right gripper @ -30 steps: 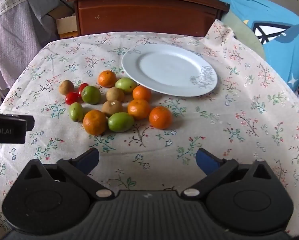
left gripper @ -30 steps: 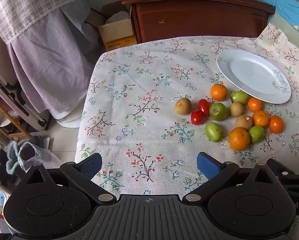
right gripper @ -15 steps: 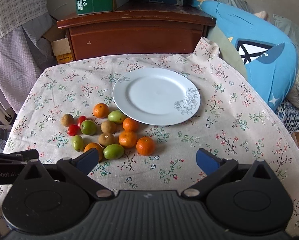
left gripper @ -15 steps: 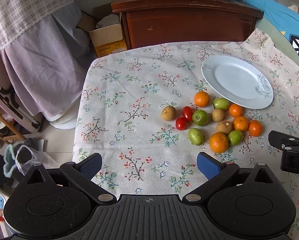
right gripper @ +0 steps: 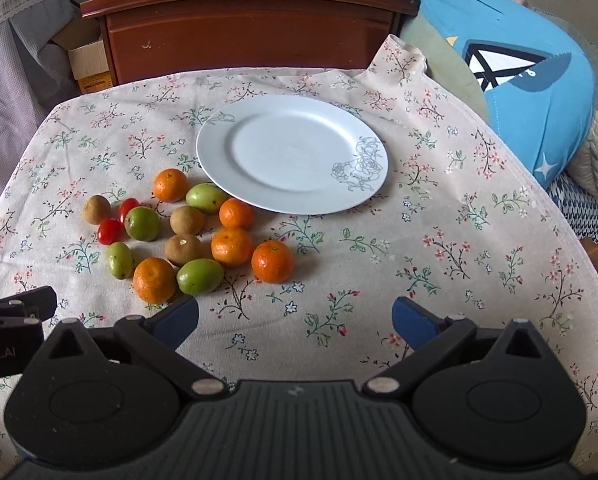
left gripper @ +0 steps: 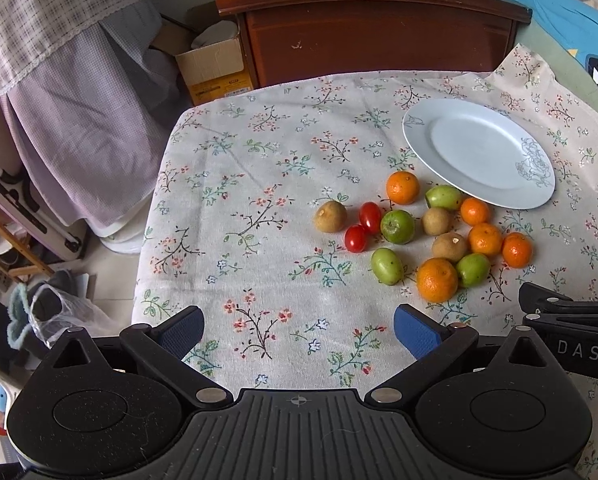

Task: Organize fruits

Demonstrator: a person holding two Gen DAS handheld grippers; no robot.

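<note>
Nothing has been sorted yet as far as anyone can tell: the white plate (right gripper: 255,152) sits bare on the floral-cloth counter (right gripper: 439,240), and all the fruit is bunched on the cloth just to its left. Both tools hover over the near edge, the left hand-held gripper (left gripper: 298,330) and the right hand-held gripper (right gripper: 295,320), each with blue pads spread wide and nothing between them. Looks like the very first pick is coming up.

The closest candidate for the right one is probably the orange (right gripper: 272,261) at the edge of the bunch, round with dimpled skin, so it could roll if nudged. The green fruits (right gripper: 200,276) look smooth and egg-shaped, the brown ones (right gripper: 183,249) matte and rough. The two cherry tomatoes (left gripper: 363,228) are glossy and small, so they'd want a gentle squeeze. The plate looks glazed and slick with a shallow rim.
</note>
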